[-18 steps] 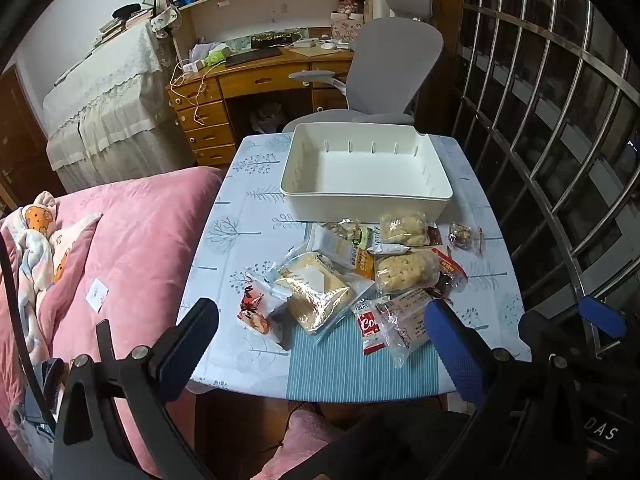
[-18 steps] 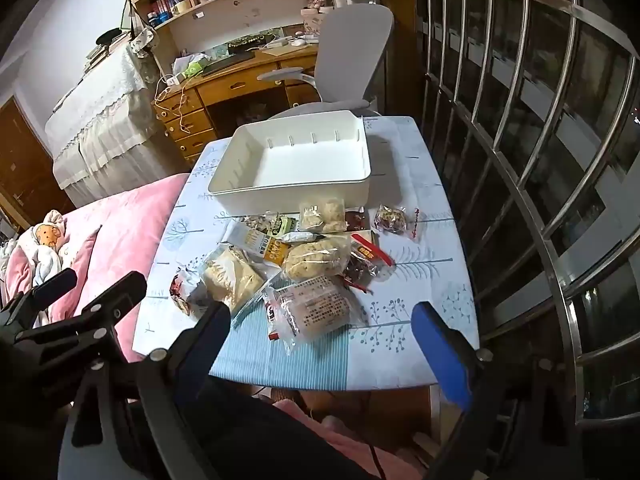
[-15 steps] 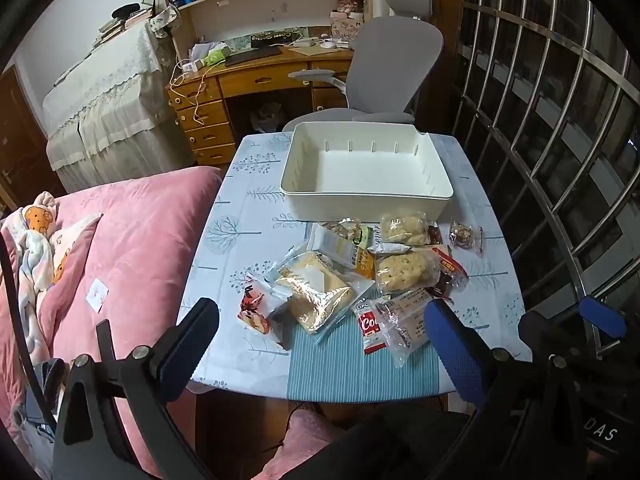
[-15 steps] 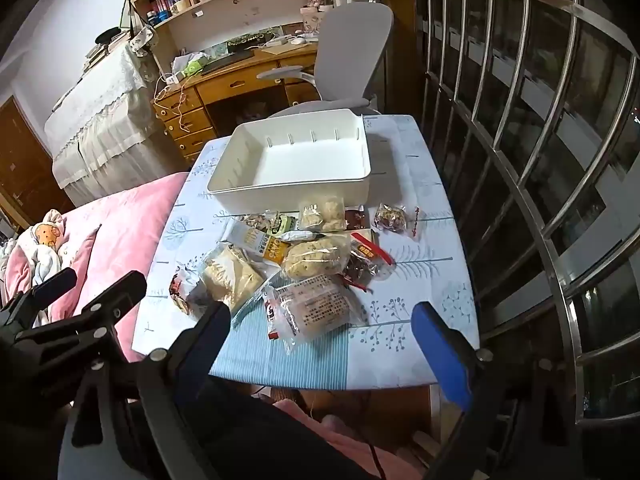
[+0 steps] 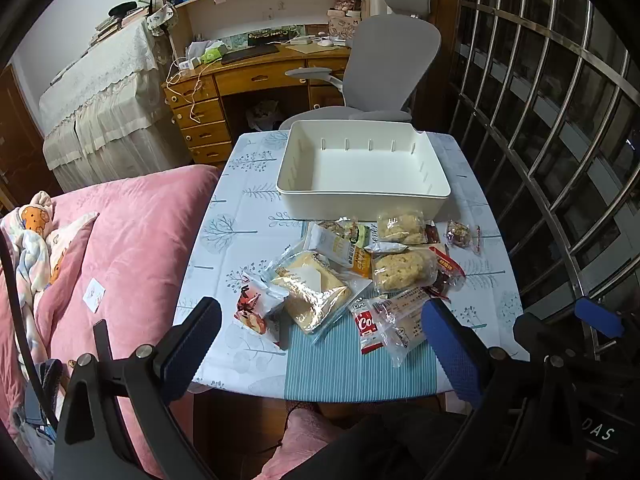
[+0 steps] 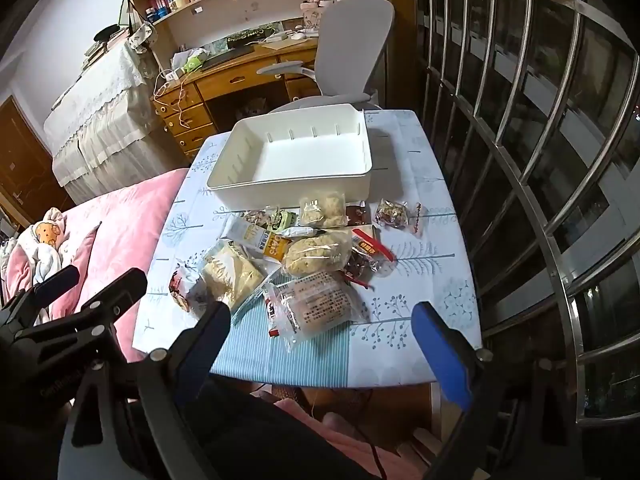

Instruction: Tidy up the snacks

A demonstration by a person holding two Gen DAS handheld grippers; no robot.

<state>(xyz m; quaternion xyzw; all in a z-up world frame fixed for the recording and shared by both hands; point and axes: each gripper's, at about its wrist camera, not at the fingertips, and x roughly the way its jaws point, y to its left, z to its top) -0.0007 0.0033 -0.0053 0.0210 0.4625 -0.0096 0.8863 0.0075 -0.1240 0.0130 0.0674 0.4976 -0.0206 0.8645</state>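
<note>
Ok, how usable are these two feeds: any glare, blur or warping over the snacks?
Left wrist view: sharp, evenly lit; small glints on the clear wrapper of the flat bread packet; window bars bow from the fisheye. Right wrist view: also sharp; white bin casts a soft shadow; corners dark.

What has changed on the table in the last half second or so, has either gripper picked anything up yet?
Nothing visibly changed. The left gripper and right gripper stay open and empty above the table's near edge, the snack packets lie in the same pile, and the white bin behind them remains empty.
</note>
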